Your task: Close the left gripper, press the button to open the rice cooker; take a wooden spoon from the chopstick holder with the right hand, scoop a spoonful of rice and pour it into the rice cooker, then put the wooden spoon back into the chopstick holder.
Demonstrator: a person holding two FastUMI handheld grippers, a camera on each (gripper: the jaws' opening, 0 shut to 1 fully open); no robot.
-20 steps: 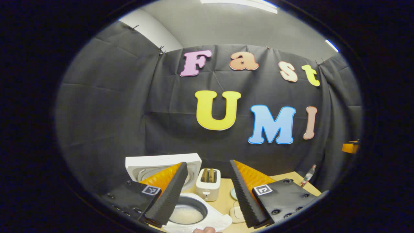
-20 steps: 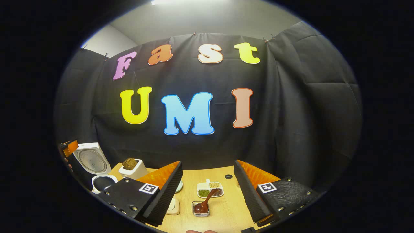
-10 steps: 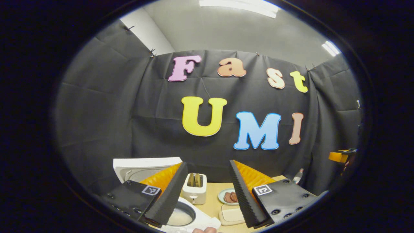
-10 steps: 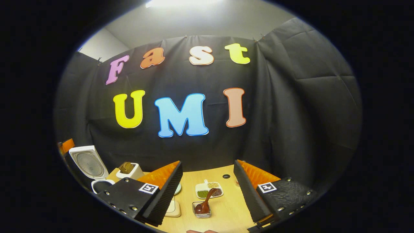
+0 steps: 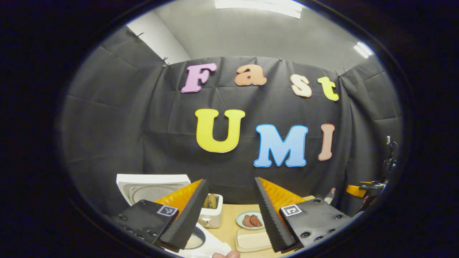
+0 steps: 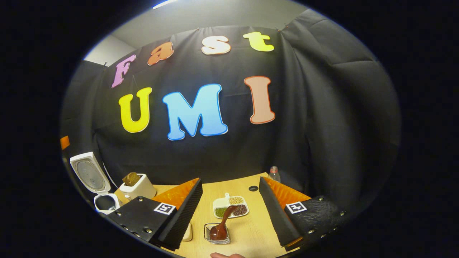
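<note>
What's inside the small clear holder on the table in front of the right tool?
A wooden spoon stands bowl-down in the clear holder, handle leaning out. Anything beneath the bowl is hidden.

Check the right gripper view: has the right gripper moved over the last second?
Yes. The right gripper has tipped down and edged right: the wall letters sit higher, and the wooden spoon in its holder lies nearer its centreline. Its jaws are open.

On my table (image 6: pixel 247 229), the rice cooker (image 6: pixel 102 200) sits far left, the toaster (image 6: pixel 138 186) just right of it; the wooden spoon (image 6: pixel 221 224) stands in its holder (image 6: pixel 217 234), before the divided dish (image 6: pixel 229 207).
</note>
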